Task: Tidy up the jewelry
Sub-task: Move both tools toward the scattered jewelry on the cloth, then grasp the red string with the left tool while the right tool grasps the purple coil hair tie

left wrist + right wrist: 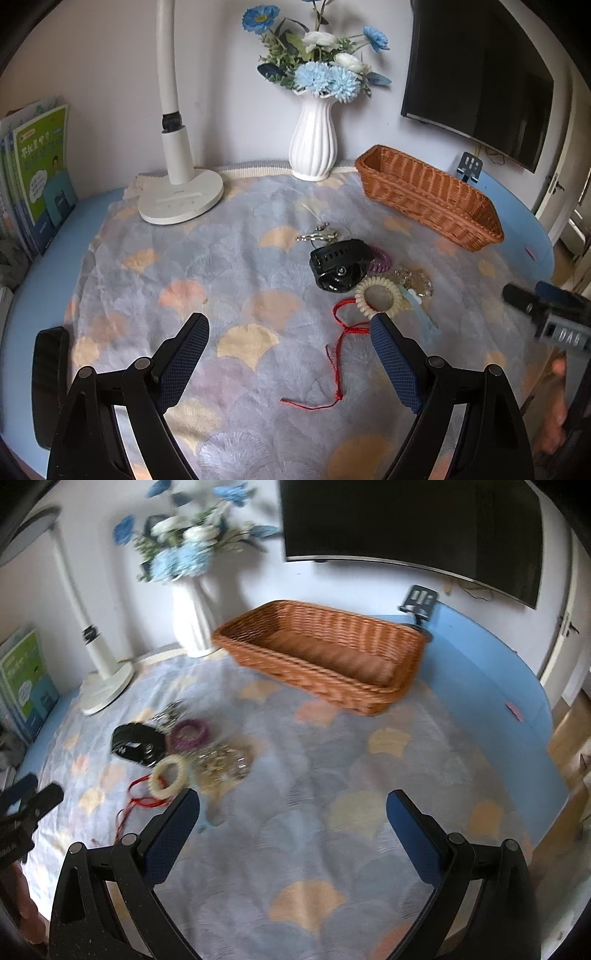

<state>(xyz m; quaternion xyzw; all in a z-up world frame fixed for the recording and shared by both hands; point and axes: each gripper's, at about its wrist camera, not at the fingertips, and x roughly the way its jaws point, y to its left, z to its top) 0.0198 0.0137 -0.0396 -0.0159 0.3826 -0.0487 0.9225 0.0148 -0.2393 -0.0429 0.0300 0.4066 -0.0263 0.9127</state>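
The fingers of the left gripper (290, 326) stand wide apart and hold nothing; those of the right gripper (293, 805) are spread the same way and are also empty. Both hover above the patterned cloth (236, 369), short of the jewelry.

Nearest to the left gripper lies one red string bracelet (338, 354), thin and loose. I think it could slip between the pads or drag its long tail over the cloth if it is pinched at one end only. Behind it, one cream spiral hair tie (378, 295) touches one black watch (338, 266), one purple spiral hair tie (380, 260) and one pile of clear beads (413, 282). Because these touch each other, a grasp on one may pull a neighbour along. One silver metal piece (317, 234) lies just behind the watch; I cannot tell what it is.

Farther away stands one wicker basket (369, 698), which looks empty. A careless reach could knock the one white vase (313, 144) beside it. The right wrist view is blurred, so smaller things cannot be counted there.
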